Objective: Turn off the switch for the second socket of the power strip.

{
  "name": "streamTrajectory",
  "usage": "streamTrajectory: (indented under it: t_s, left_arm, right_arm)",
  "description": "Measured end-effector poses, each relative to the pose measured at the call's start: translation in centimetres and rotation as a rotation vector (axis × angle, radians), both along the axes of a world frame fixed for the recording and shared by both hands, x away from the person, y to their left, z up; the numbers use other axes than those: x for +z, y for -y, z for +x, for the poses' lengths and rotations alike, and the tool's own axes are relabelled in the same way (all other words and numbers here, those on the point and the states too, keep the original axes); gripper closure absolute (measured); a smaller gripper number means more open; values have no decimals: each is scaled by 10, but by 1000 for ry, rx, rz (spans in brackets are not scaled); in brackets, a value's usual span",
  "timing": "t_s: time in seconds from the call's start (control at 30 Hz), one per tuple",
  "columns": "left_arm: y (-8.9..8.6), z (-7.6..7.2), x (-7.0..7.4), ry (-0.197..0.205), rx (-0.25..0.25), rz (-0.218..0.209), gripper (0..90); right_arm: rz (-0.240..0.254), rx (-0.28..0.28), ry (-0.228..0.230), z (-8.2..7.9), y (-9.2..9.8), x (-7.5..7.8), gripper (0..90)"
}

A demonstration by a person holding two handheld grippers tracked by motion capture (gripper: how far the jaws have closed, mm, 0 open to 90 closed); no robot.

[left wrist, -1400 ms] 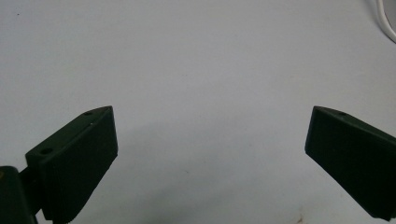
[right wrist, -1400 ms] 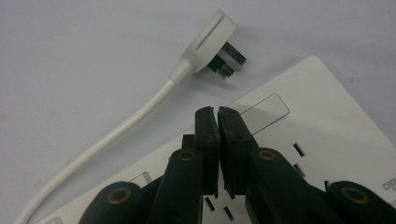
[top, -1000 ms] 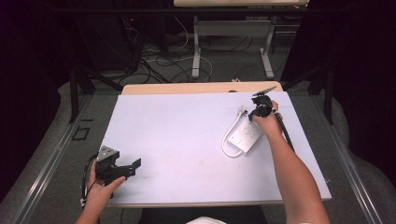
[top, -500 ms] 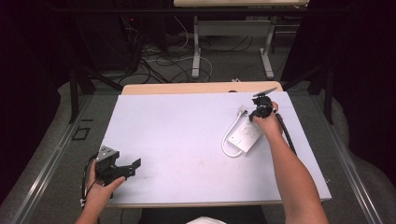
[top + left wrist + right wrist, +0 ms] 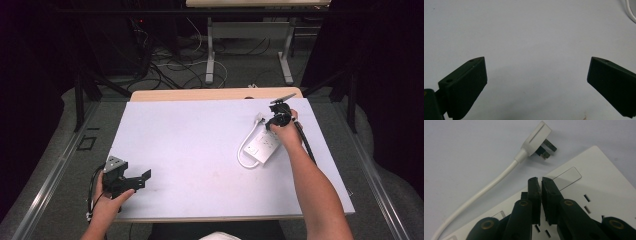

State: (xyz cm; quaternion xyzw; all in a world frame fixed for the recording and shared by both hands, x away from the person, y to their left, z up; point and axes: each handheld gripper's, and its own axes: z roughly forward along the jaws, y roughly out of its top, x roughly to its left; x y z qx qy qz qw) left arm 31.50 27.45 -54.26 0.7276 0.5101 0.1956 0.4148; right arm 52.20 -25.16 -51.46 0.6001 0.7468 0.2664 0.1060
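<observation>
Power strip [image 5: 264,145] — far right of table [image 5: 200,145], long axis diagonal, plug [image 5: 536,141] just beyond your right gripper [image 5: 541,181], jaws nearly closed over its face, just easing apart, nothing gripped; left gripper [image 5: 536,82] wide, well apart.

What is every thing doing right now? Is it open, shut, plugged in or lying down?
Left hand-held gripper: open, nothing between its jaws, above bare table.
Right hand-held gripper: jaws nearly together, just been opening a little, nothing between them, over the power strip.
Power strip: lying flat, sockets up, nothing plugged in.
Plug: unplugged, lying on its side beside the strip.
White cable: loose, curved on the table.
</observation>
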Motion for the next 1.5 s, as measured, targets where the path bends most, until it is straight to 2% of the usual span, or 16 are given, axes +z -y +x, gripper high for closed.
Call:
streamTrajectory:
  t_s: [0.2,0.4,0.83,0.93,1.03,1.07,1.13,1.23,1.37,1.5]
  left_arm:
    - [-1,-1,0,-1,5,-2,26]
    - [-2,-2,0,0,11,-5,27]
    - [0,0,0,-2,1,2,31]
    - [1,0,-1,-2,0,0,31]
    - [1,-1,0,-4,2,0,32]
    - [2,-1,0,-3,1,1,32]
    - [2,-1,-1,-4,1,0,32]
    - [2,-1,-1,-5,1,1,32]
    - [2,-1,-1,-6,2,1,32]
    - [2,-1,-1,-5,5,0,32]
  right_arm:
    - [-1,2,8,0,0,4,776]
    - [7,12,36,-1,0,7,716]
    - [-28,59,54,-10,-7,16,557]
    - [-23,46,54,-13,-9,18,507]
    - [-11,59,56,-15,-11,19,456]
    - [-31,72,72,-15,-9,19,445]
    - [-15,63,76,-18,-11,21,409]
    - [-34,53,93,-20,-11,22,384]
    - [-14,73,118,-25,-11,26,350]
    - [-38,87,143,-30,-11,31,315]
